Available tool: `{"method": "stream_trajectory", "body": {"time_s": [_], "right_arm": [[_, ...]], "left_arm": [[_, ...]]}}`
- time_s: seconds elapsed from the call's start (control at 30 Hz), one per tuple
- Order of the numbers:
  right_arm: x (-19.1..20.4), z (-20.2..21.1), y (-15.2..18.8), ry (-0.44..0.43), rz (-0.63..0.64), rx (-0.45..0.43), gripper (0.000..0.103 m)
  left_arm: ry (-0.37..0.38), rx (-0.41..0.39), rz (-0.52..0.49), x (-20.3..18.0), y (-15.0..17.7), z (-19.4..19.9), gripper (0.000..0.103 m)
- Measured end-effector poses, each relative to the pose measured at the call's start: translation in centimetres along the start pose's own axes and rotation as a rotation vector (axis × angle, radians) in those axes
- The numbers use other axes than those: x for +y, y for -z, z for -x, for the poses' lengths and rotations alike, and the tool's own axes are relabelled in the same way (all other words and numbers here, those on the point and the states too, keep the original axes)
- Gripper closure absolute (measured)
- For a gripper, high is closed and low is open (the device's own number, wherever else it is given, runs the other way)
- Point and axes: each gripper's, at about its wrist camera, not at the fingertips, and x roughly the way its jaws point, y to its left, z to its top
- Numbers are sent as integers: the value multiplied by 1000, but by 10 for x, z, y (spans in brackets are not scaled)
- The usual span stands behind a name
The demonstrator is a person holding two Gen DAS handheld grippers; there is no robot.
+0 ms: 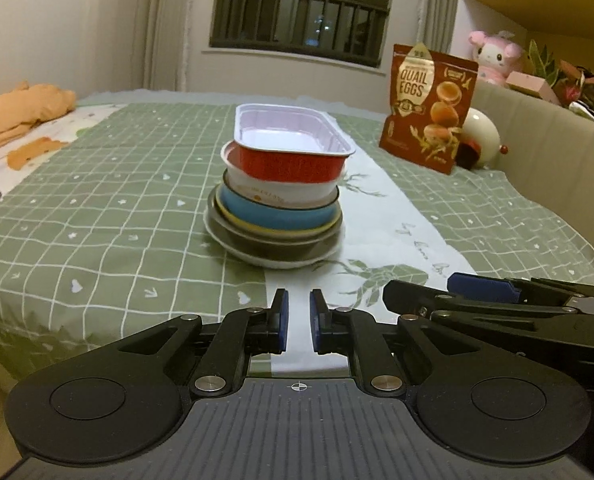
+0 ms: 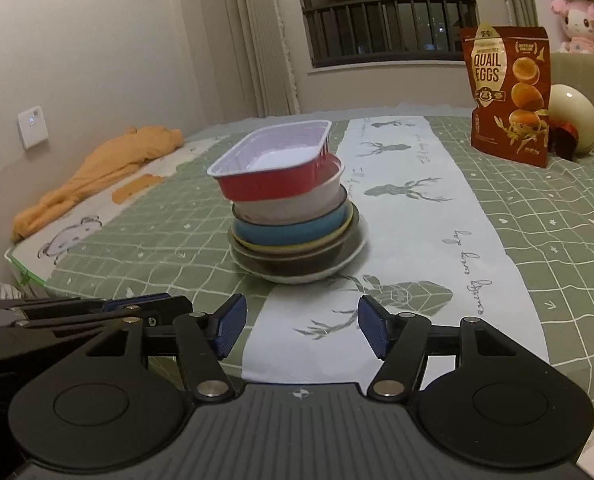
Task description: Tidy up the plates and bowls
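2 grippers are seen low in the frames, and nothing is held by either of them. The left gripper point(image 1: 297, 322) is almost closed, with only a narrow gap left between its blue pads, while the right gripper point(image 2: 301, 330) is opened wide. The stack of dishes point(image 1: 275, 204) is placed in the middle of both views, on the green checked bedcover point(image 1: 97, 208), partly over its white printed band, and well apart from both grippers. A white plate point(image 2: 349, 264) is found at the bottom, then a dark bowl point(image 2: 297, 266), a yellow-rimmed dish point(image 2: 293, 249), a blue bowl point(image 2: 289, 232), a white bowl point(image 2: 297, 208) and, on top, a red foil tray point(image 2: 273, 182) with a pale inside. The stacking is judged to be nearly finished or already done. The tray is seated tilted in the right wrist view, and its rectangular form is not matched to the round bowl under it, so it could be tipped off if it is pushed from 1 side. Because the stack is carried by a soft bed surface, it may lean or slide when it is pressed or when the cover is pulled. A quail eggs bag point(image 1: 431, 106) is stood at the upper right, near enough to be knocked over only by a wide sweep.
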Motion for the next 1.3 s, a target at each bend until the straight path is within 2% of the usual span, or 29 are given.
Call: {"method": "stream_trajectory", "body": {"time_s": [1.3], "right_arm": [[-1,-3,6,1,-11,29,38]], "left_arm": [[-7,9,4,1,4,3,91]]}}
